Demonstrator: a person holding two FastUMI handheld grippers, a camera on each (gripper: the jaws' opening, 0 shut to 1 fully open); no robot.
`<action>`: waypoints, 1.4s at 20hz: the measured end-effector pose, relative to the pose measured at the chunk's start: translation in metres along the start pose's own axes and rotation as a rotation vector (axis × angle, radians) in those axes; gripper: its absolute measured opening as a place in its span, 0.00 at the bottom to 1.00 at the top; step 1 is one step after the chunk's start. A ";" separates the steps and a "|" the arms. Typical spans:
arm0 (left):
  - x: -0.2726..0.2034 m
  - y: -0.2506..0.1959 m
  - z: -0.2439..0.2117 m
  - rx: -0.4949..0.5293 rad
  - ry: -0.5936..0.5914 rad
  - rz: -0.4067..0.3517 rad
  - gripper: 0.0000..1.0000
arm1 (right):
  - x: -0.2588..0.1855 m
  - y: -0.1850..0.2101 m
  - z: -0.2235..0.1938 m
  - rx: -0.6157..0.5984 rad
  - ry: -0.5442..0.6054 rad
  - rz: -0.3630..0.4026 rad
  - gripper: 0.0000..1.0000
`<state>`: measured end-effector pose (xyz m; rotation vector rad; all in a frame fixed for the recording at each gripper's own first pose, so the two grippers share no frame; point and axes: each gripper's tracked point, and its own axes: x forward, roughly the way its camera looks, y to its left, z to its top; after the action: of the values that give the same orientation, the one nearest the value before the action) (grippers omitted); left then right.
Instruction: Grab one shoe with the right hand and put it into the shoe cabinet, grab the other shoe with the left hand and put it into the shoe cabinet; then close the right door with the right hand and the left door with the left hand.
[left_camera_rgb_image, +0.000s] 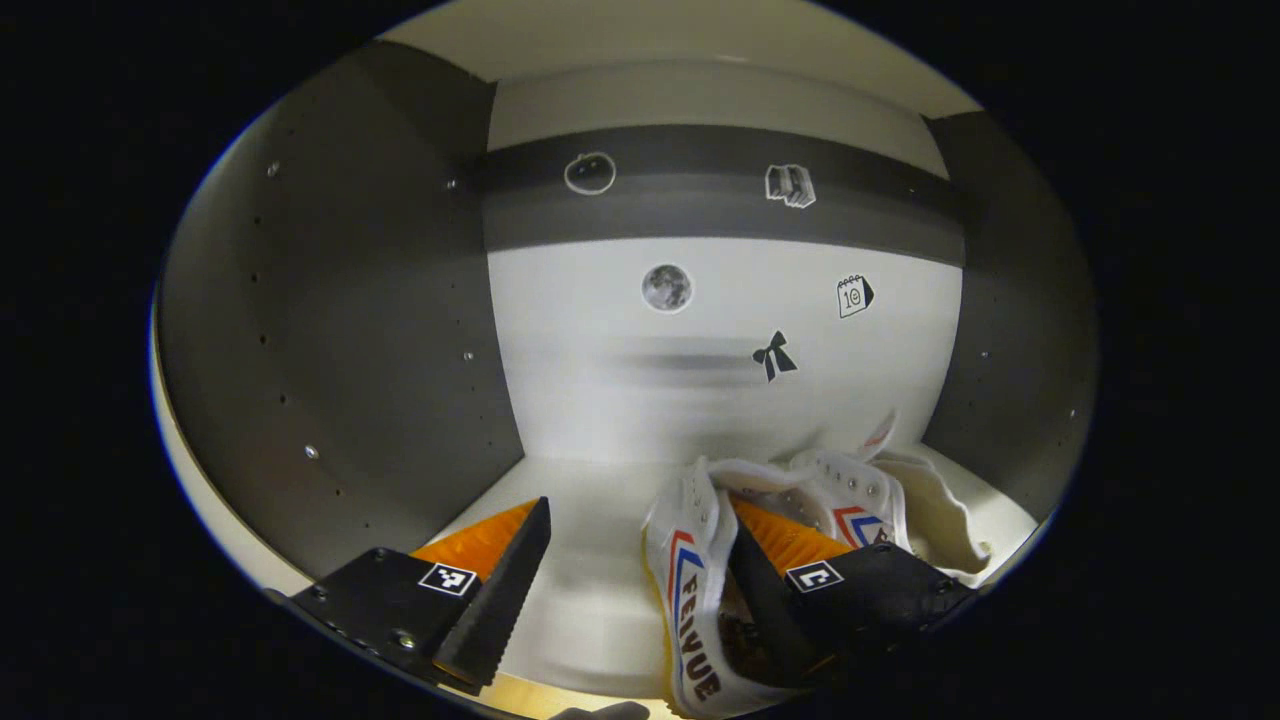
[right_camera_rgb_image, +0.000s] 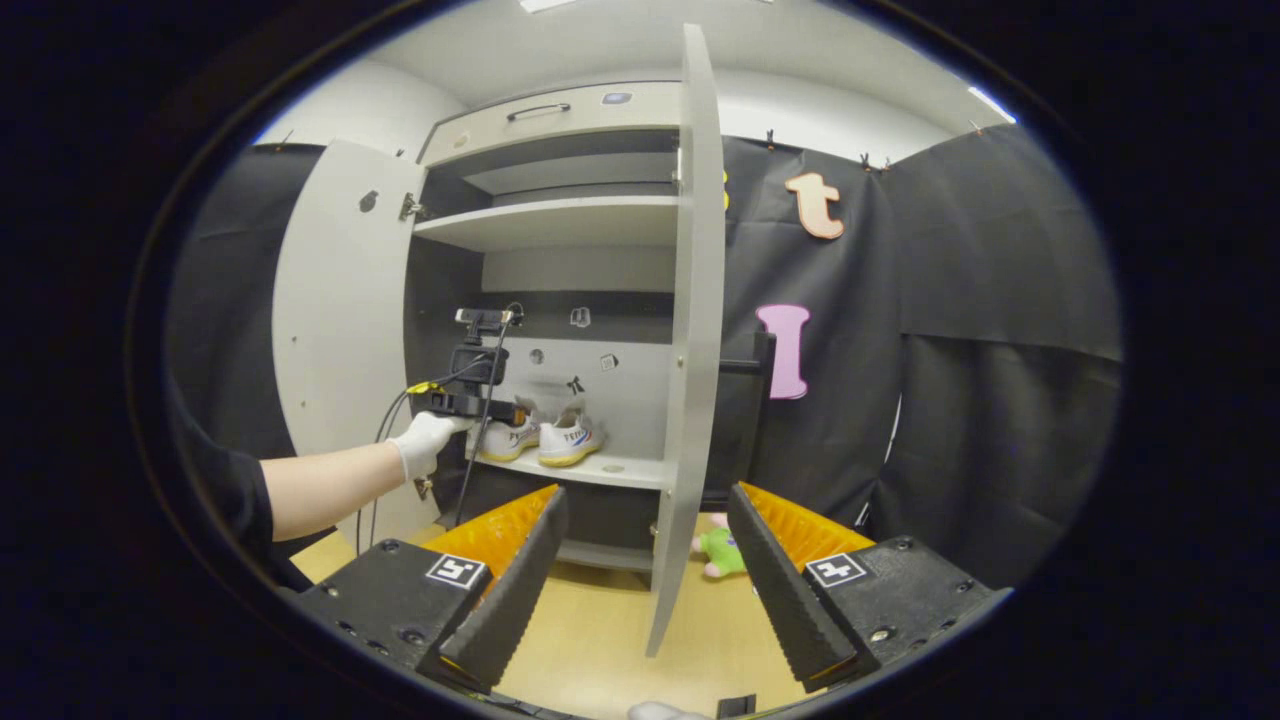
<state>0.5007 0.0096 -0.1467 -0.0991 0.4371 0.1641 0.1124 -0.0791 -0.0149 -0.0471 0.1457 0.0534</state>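
The cabinet (right_camera_rgb_image: 560, 225) stands open in the booth, right door (right_camera_rgb_image: 690, 330) edge-on, left door (right_camera_rgb_image: 335, 300) swung wide. Both shoes (right_camera_rgb_image: 568, 440) sit side by side on its shelf (right_camera_rgb_image: 610, 468). The left gripper (left_camera_rgb_image: 640, 560) is spread inside, one finger in a shoe's (left_camera_rgb_image: 690, 590) collar: the placing step looks to be ending. The right gripper (right_camera_rgb_image: 645, 560) is spread, empty, before the right door; next it likely pushes that door shut.

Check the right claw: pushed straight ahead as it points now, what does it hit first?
Probably the open right door, seen edge-on dead centre between the right claw's open fingers. Nothing sits nearer in that line. Depth is hard to judge, so it might slip just past the edge.
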 end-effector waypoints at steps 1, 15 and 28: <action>0.002 0.002 -0.001 -0.007 0.011 -0.003 0.97 | -0.001 0.000 -0.001 0.002 0.003 -0.002 1.00; -0.031 0.009 0.034 -0.097 -0.072 -0.021 0.96 | -0.002 0.003 -0.002 0.004 0.004 -0.001 1.00; -0.215 0.002 0.006 0.017 -0.306 -0.046 0.95 | -0.019 -0.017 -0.010 0.028 -0.023 -0.081 1.00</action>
<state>0.3110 -0.0169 -0.0494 -0.0662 0.1312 0.1281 0.0932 -0.0980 -0.0215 -0.0241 0.1217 -0.0289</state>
